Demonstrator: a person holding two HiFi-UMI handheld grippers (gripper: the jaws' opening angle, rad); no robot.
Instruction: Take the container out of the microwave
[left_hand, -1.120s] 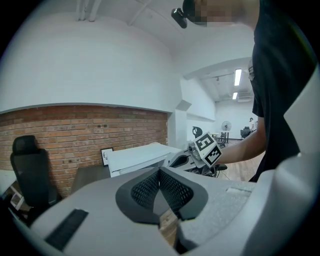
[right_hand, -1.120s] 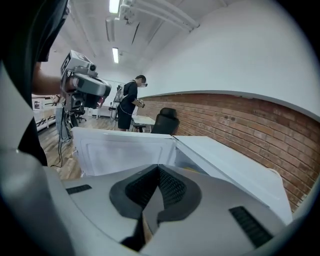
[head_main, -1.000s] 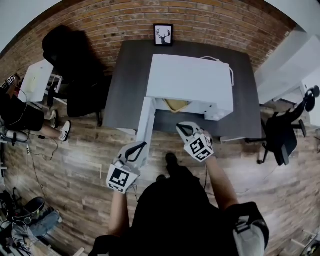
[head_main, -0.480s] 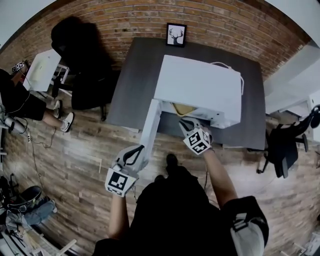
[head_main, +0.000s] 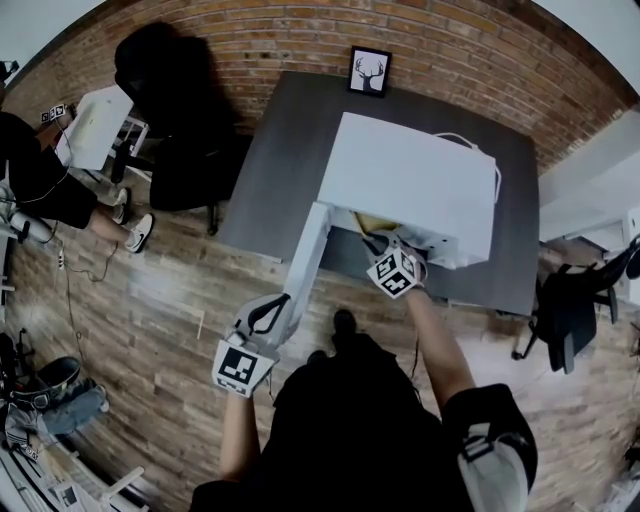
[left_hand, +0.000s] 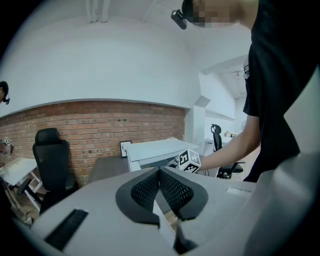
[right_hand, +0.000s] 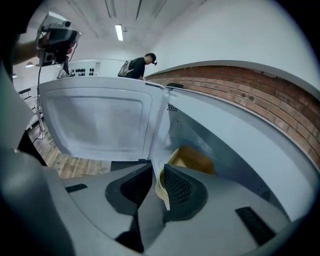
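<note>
We are holding the right gripper (right_hand: 158, 172) with its jaws a narrow way apart. The near rim of the yellowish container (right_hand: 194, 157) is sitting right at their tips, close against the inner face of one jaw. We are judging that the rim is lined up for a pinch and is not clamped yet. The thin rim is the only part the jaws can reach from the front, which is likely why we are approaching edge-on. The container is resting inside the cavity of the white microwave (head_main: 410, 185), near the front opening, and only a yellow sliver of it is showing from above. The microwave door (right_hand: 100, 120) is standing swung wide open to the left, leaving the reach clear. The left gripper (left_hand: 160, 171) is staying out of the cavity, its jaws drawn together until the tips are meeting. It is hanging just at the free end of the door. We are guessing it is there to steady the door and stop it swinging back, though we cannot tell whether any lip of the door is nipped between the jaws. The microwave is sitting on a dark desk (head_main: 275, 160) against a brick wall (head_main: 300, 40).
</note>
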